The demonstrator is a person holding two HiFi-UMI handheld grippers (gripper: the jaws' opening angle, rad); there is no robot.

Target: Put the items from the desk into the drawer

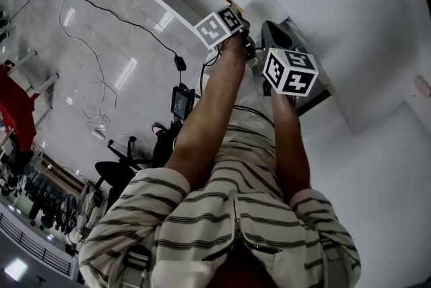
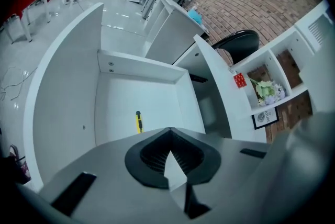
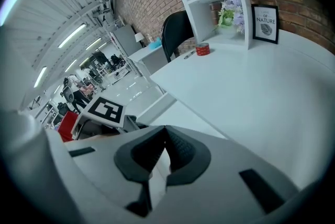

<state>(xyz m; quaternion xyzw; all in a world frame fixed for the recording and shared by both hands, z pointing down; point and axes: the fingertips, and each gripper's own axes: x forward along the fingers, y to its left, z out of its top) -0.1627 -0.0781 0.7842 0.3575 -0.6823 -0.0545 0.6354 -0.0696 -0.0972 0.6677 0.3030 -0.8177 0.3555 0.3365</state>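
Yellow knife (image 2: pixel 138 122) lay lengthwise in drawer (image 2: pixel 131 65), ahead of my left gripper (image 2: pixel 168 131), clenched empty. Red roll (image 3: pixel 202 49) stood far across desk (image 3: pixel 272 97), nearer my right gripper (image 3: pixel 165 129), also clenched empty.

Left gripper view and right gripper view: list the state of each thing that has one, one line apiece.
drawer: open
yellow knife: lying flat on the drawer bottom
left gripper: jaws shut, nothing between them
right gripper: jaws shut, nothing between them
red tin: on the desk, not in the drawer
picture frame: standing upright on the desk
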